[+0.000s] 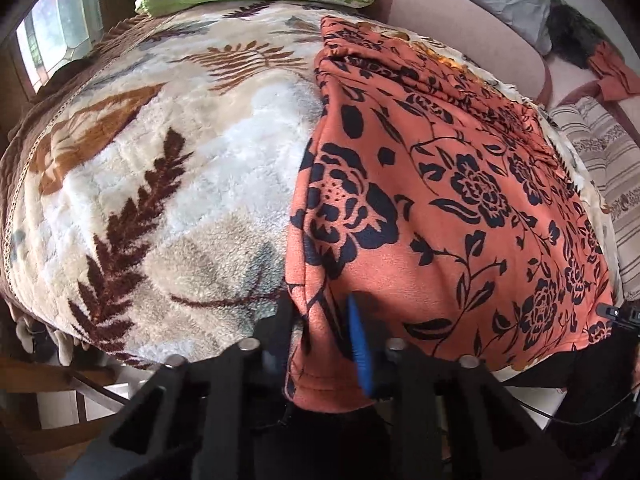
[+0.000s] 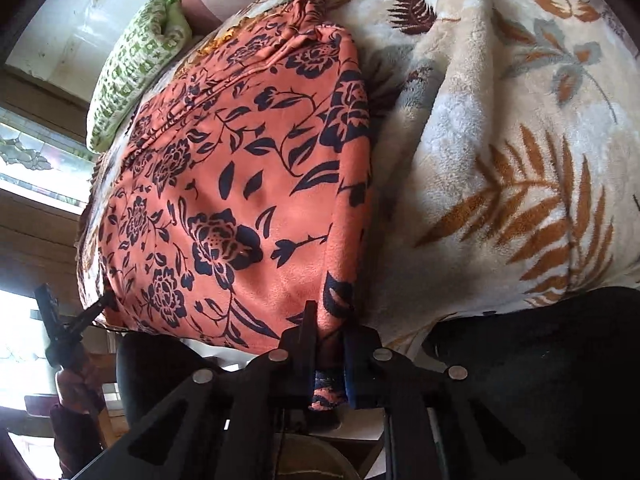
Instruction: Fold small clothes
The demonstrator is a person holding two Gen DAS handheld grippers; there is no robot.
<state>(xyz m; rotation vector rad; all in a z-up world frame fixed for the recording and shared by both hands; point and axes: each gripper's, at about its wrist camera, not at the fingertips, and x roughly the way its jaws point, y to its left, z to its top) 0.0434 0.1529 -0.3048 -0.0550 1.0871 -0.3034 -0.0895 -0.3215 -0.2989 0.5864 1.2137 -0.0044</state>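
Left gripper [image 1: 320, 344] and right gripper [image 2: 330, 348], each narrowed onto a near corner of the orange floral garment [image 1: 440, 200], fabric pinched between the fingers. The garment lies spread on a plush leaf-patterned blanket [image 1: 160, 180]. Left view alone shows striped cushions [image 1: 604, 168]; both show a green patterned pillow [image 2: 132, 68]. The garment's far end appears bunched.

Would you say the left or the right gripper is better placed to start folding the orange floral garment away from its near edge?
Neither clearly: the left gripper and the right gripper each pinch a near corner of the orange floral garment, so both should probably lift together.
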